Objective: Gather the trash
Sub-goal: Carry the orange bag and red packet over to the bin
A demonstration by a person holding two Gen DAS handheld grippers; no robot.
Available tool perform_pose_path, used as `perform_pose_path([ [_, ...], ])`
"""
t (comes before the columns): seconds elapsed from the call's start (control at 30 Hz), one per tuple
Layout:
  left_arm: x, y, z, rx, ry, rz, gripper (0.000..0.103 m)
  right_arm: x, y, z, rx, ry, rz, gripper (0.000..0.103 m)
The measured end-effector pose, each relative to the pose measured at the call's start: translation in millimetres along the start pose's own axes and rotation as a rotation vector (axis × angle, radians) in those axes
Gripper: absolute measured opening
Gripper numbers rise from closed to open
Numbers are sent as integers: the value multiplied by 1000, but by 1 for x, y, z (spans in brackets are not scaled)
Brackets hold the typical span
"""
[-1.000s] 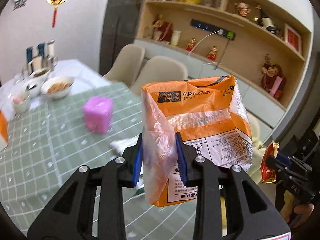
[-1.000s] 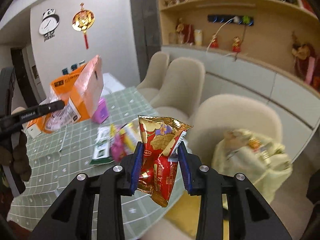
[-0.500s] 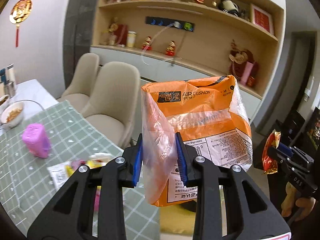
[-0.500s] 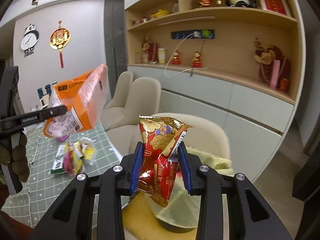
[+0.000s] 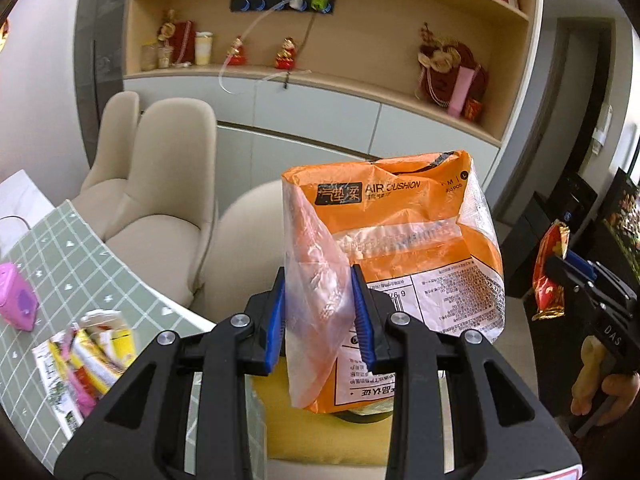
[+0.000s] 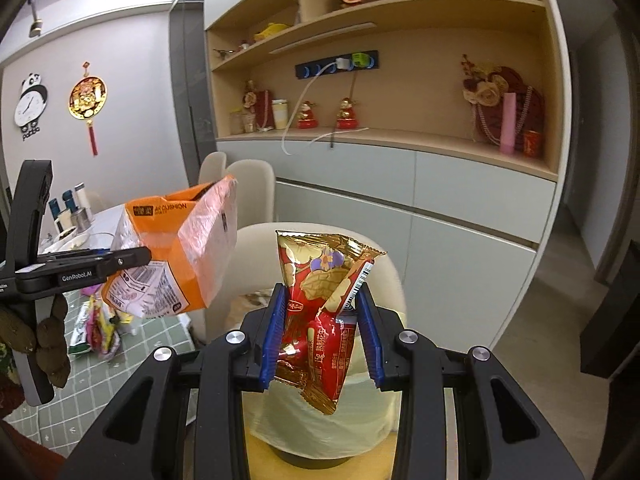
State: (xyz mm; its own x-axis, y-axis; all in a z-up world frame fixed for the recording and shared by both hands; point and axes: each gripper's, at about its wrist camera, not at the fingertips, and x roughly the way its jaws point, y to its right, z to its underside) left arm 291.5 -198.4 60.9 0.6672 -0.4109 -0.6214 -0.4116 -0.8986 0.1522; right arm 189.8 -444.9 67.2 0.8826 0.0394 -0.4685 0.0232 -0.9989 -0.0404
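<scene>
My left gripper [image 5: 319, 316] is shut on an orange plastic package [image 5: 404, 256] marked AIR CUSHION and holds it in the air; it also shows in the right wrist view [image 6: 176, 256]. My right gripper [image 6: 322, 332] is shut on a red and gold snack wrapper [image 6: 324, 312], seen too in the left wrist view [image 5: 550, 276]. Below the right gripper stands a bin lined with a pale yellow bag [image 6: 320, 420] on a yellow seat cushion. More wrappers [image 5: 88, 356] lie in a heap on the green checked table [image 5: 80, 256].
A pink container [image 5: 16, 300] stands on the table at the left. Beige chairs [image 5: 160, 200] stand along the table's far side. A wall cabinet with ornaments [image 6: 400, 120] fills the background. Bowls and bottles [image 6: 72, 216] sit at the table's far end.
Both grippers have swung right, away from the table, with their loads still held. The bin with the yellow bag has come under the right gripper.
</scene>
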Motion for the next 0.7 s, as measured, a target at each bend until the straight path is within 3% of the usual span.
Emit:
perform_pose_path([
  [0.37, 106, 57, -18, 123, -124, 47, 28, 16, 78, 7, 106, -50, 91, 34],
  [0.57, 174, 87, -4, 257, -345, 28, 28, 34, 97, 9, 123, -83, 101, 34],
  [0.7, 170, 88, 0, 235, -370, 121, 43, 55, 98, 8, 131, -107, 32, 34],
])
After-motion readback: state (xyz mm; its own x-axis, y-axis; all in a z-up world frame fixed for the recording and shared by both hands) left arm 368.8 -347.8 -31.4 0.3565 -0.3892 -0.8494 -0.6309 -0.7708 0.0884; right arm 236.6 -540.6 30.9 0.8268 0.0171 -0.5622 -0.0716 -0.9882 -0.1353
